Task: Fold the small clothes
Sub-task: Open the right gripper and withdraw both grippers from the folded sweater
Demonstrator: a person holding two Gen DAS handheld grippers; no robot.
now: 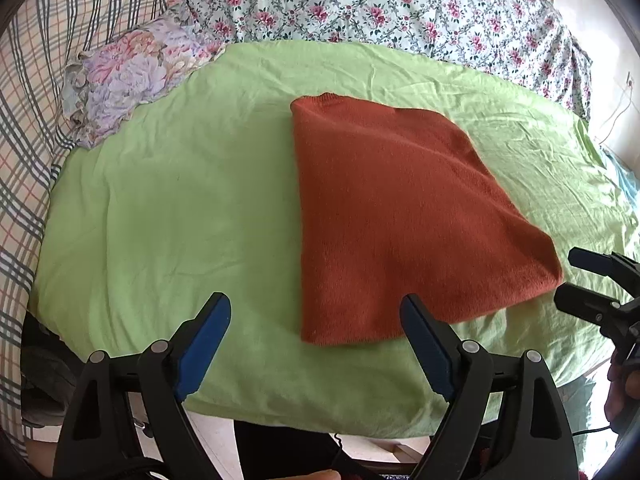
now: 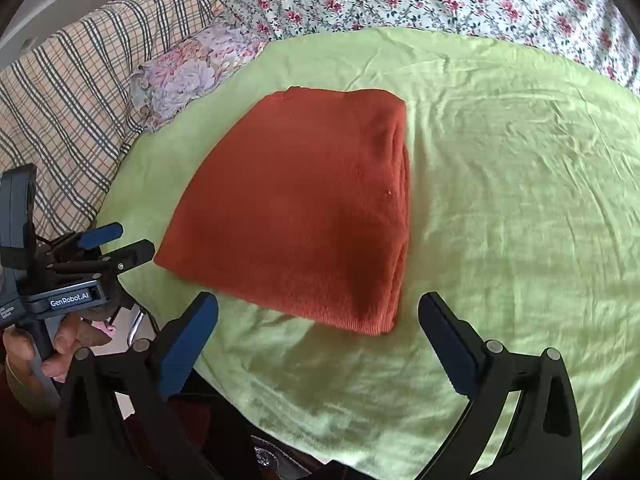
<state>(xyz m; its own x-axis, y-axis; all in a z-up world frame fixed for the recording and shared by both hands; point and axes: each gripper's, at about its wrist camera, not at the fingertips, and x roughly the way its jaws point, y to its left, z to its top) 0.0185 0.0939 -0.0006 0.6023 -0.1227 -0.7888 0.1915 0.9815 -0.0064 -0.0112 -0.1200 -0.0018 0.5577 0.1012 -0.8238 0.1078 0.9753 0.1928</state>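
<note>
A rust-orange knitted garment (image 1: 400,216) lies folded into a flat stack on a light green sheet (image 1: 180,220); it also shows in the right wrist view (image 2: 304,208), with layered edges on its right side. My left gripper (image 1: 316,312) is open and empty, hovering just short of the garment's near edge. My right gripper (image 2: 318,308) is open and empty, above the garment's near right corner. Each gripper shows in the other's view, the right one (image 1: 568,280) at the far right, the left one (image 2: 132,240) at the left, both beside the garment's corners.
A flowered purple pillow (image 1: 124,80) lies at the sheet's far left. A plaid cover (image 1: 28,128) runs along the left and a floral cover (image 1: 400,8) along the back. The bed's near edge (image 1: 320,428) drops to the floor below my grippers.
</note>
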